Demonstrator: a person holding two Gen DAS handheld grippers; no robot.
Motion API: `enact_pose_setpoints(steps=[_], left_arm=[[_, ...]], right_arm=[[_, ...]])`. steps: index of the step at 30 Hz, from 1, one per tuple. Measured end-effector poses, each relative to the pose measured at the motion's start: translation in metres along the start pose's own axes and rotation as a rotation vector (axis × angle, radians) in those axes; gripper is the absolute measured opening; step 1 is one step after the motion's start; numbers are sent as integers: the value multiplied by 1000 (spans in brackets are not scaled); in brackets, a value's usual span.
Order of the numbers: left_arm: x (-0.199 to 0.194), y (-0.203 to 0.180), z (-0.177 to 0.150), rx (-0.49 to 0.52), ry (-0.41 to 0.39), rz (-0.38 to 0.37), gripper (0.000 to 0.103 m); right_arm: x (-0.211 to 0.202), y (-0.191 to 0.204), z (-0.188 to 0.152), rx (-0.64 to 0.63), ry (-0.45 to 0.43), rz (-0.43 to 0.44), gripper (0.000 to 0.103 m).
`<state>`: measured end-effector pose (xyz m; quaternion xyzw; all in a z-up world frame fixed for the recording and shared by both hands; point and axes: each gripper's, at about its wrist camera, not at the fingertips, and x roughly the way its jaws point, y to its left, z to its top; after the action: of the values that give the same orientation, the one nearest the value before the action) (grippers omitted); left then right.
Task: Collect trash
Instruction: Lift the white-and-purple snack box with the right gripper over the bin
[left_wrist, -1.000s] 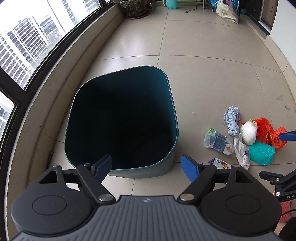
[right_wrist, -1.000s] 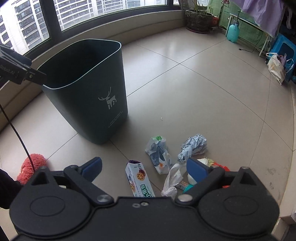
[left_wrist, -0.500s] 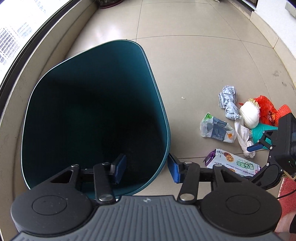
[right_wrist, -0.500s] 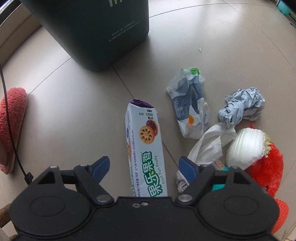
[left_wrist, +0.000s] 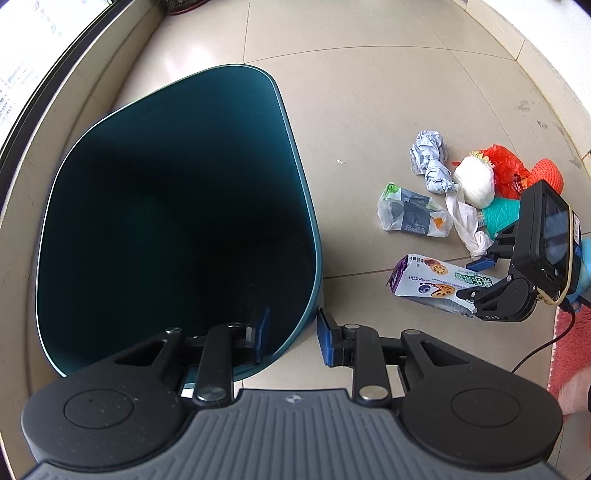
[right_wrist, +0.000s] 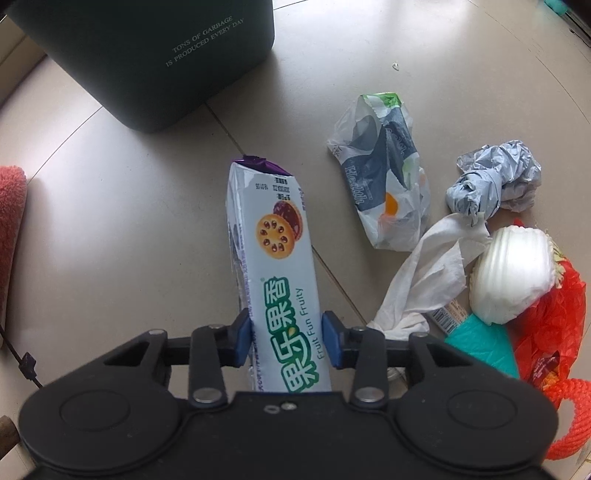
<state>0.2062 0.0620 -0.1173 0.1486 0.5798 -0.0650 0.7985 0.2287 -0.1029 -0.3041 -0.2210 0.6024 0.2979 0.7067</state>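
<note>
Biscuit pack (right_wrist: 282, 280) on the floor at 6 o'clock, now pinched between right gripper (right_wrist: 288, 334) pads, which stood wide apart half a second ago. Bag (right_wrist: 384, 173) at 1 o'clock, tissue (right_wrist: 421, 273) and red net (right_wrist: 550, 314) at 3. Left gripper (left_wrist: 291, 336) fingers narrowed since, straddling the bin (left_wrist: 295, 147) rim, not yet touching it.

Left wrist: looking steeply down into the bin (left_wrist: 177, 221), close. Right wrist: low, near the floor litter. Shared: bin (right_wrist: 147, 55), biscuit box (right_wrist: 277, 266).
</note>
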Motion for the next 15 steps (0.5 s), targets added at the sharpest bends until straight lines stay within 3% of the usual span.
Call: enact_pose_setpoints(steps=[3, 15], left_arm=[[-3, -5, -6, 28, 0, 0, 26], [-3, -1, -7, 5, -18, -5, 26]], right_arm=[[-18, 2, 2, 50, -20, 19, 28], [-153, -4, 38, 185, -155, -5, 26]])
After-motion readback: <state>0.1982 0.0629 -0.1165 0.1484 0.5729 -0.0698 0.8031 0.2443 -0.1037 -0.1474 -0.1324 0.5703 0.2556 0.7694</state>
